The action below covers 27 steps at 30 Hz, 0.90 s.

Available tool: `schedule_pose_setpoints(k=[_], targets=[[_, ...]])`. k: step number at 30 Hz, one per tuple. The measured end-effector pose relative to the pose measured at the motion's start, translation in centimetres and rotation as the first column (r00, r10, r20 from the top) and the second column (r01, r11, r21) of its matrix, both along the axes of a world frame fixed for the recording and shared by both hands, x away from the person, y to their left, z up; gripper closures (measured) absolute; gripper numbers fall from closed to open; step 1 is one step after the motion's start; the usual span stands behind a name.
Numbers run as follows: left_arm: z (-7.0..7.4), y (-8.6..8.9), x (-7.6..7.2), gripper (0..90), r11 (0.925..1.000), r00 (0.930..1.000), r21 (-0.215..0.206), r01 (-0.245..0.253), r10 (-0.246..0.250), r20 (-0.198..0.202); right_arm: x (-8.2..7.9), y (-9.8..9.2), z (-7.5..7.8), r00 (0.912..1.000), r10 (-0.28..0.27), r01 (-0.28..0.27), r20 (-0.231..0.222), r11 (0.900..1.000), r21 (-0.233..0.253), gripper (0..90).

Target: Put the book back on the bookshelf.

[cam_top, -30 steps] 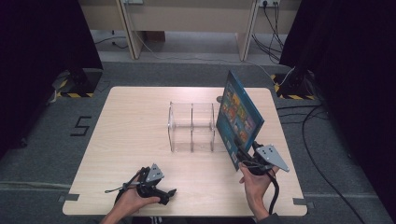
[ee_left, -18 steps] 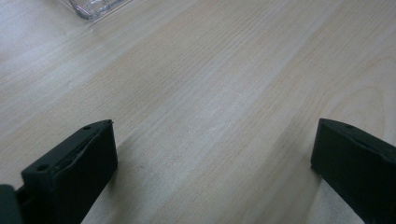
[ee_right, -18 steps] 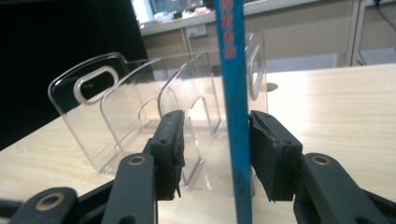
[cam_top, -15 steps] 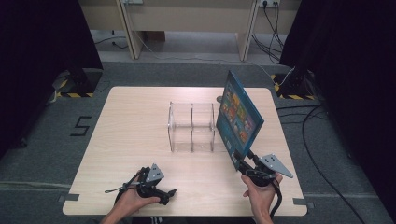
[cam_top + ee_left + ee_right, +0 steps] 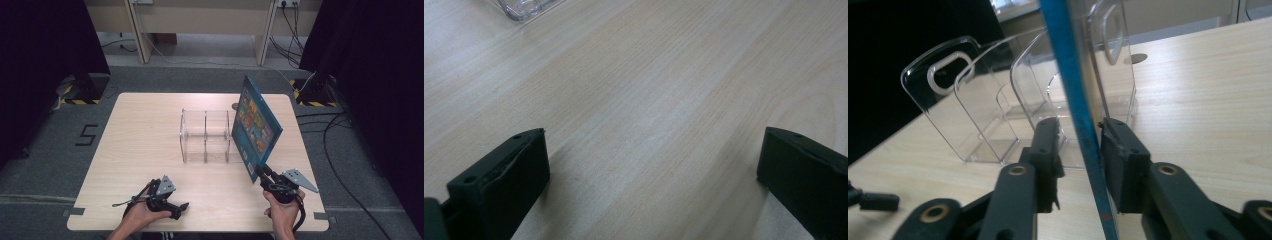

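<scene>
While the left claw rests apart on the pale wooden table, the right claw seemingly clamps the blue book.

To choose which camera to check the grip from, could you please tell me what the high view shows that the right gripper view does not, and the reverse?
The high view adds the whole table, the left gripper open near its front edge, and the blue book with its picture cover. The right gripper view adds close detail: the blue book's edge between the jaws, and the oval handle cut-outs in the clear rack. Both share the right gripper, blue book, clear rack and tabletop.
</scene>
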<state>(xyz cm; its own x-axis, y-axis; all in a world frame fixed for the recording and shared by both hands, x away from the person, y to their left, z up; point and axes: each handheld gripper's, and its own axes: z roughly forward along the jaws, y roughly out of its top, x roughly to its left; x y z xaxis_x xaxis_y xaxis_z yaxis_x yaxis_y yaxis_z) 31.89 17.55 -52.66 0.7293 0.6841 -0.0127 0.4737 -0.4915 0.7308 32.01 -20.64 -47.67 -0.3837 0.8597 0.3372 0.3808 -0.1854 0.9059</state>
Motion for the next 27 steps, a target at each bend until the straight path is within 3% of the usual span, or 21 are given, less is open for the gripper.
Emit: schedule_pose_setpoints(k=[3,5,7,9,13,16,20,27], targets=[[0.0,0.0,0.0,0.0,1.0,1.0,0.0,0.0,0.0,0.0,-0.1,-0.1,0.0,1.0,0.0,0.0,-0.005,0.999,0.043,75.7],[0.0,0.0,0.0,0.0,1.0,1.0,0.0,0.0,0.0,0.0,-0.2,0.0,-0.1,0.9998,-0.007,0.008,-0.017,0.997,0.083,75.5],[0.0,0.0,0.0,0.0,1.0,1.0,0.0,0.0,0.0,0.0,-0.3,0.1,-0.1,0.9997,-0.01,0.012,-0.021,0.996,0.091,75.2],[0.0,0.0,0.0,0.0,1.0,1.0,0.001,0.0,0.0,0.001,-0.3,0.2,-0.2,0.9993,-0.01,0.015,-0.037,0.99,0.142,74.2],[0.0,0.0,0.0,0.0,1.0,1.0,0.0,0.0,0.0,0.0,-0.3,0.6,-0.3,0.9985,0.009,0.001,-0.053,0.984,0.176,73.6],[0.0,0.0,0.0,0.0,1.0,1.0,0.0,0.0,0.0,0.0,-0.4,1.0,-0.1,0.9992,0.017,-0.013,-0.035,0.992,0.128,74.6],[0.0,0.0,0.0,0.0,1.0,1.0,0.0,0.0,0.0,0.0,-0.5,1.1,0.0,0.9995,0.018,-0.015,-0.026,0.994,0.112,73.1],[0.0,0.0,0.0,0.0,1.0,1.0,-0.001,0.001,-0.001,0.0,-0.5,0.9,0.0,0.9994,0.016,-0.014,-0.031,0.996,0.09,59.4]])
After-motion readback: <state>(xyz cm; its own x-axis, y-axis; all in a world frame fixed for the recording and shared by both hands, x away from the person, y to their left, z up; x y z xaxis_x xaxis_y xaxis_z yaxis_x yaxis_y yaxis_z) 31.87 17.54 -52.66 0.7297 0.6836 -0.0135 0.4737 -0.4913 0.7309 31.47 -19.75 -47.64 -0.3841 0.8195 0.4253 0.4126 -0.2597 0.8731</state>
